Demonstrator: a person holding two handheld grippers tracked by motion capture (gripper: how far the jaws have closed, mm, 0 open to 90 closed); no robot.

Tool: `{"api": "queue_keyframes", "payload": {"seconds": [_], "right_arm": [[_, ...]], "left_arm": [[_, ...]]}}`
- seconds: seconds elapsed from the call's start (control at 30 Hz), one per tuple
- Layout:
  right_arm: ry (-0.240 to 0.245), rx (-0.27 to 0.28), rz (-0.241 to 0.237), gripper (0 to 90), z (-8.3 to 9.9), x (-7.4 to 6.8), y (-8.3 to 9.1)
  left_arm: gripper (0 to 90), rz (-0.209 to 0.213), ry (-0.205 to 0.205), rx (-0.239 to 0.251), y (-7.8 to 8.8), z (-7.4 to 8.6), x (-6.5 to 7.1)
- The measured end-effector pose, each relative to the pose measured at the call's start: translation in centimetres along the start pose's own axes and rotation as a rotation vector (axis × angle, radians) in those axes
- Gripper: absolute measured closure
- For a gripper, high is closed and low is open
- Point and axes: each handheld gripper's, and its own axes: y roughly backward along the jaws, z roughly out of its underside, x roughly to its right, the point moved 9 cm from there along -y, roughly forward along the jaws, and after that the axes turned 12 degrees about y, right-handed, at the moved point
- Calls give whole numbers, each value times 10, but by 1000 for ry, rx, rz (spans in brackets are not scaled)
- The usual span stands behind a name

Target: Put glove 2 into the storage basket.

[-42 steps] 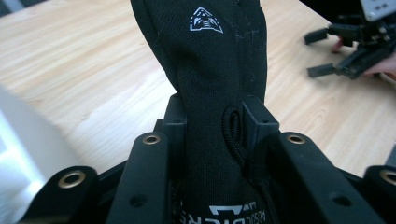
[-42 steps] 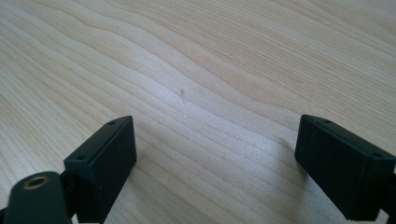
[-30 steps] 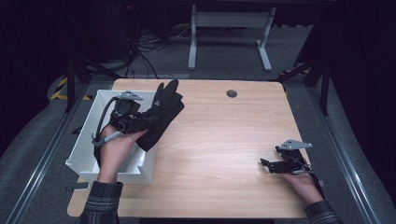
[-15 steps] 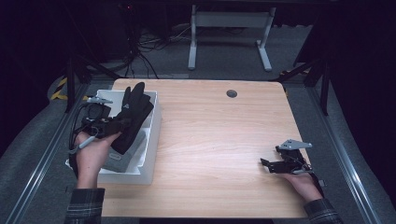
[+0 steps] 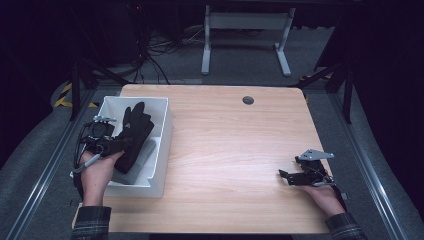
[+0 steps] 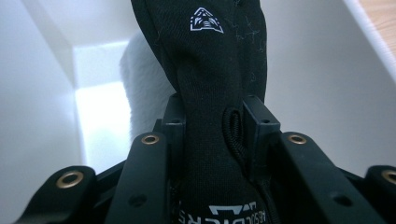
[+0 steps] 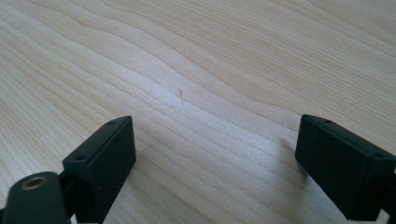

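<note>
Holding one black glove (image 5: 134,131) over one bin (image 5: 161,145)

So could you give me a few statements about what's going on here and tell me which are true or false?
1. The left gripper holds a black glove. True.
2. The glove is over the white bin. True.
3. The right gripper holds a glove too. False: its jaws stand open with nothing in them, over bare table.
4. The bin sits at the table's right edge. False: it is at the left edge.
</note>
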Motion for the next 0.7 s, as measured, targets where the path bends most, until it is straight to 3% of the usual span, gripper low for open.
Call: {"api": "queue_keyframes", "payload": {"seconds": [0.17,0.4,0.5,0.53,0.6,0.7], "right_arm": [[0,0,0,125,0,0,0],[-1,1,3,125,0,0,0],[-2,0,3,124,0,0,0],[-2,0,3,124,0,0,0],[-2,0,3,124,0,0,0],[-2,0,3,125,0,0,0]], "left_arm": [[670,-25,5,-63,-21,14,-11],[634,-48,5,-56,-30,18,-19],[511,-68,1,-48,-29,17,-21],[511,-71,0,-46,-29,17,-22],[394,-87,-2,-38,-29,15,-23],[297,-106,-8,-27,-27,13,-25]]}}
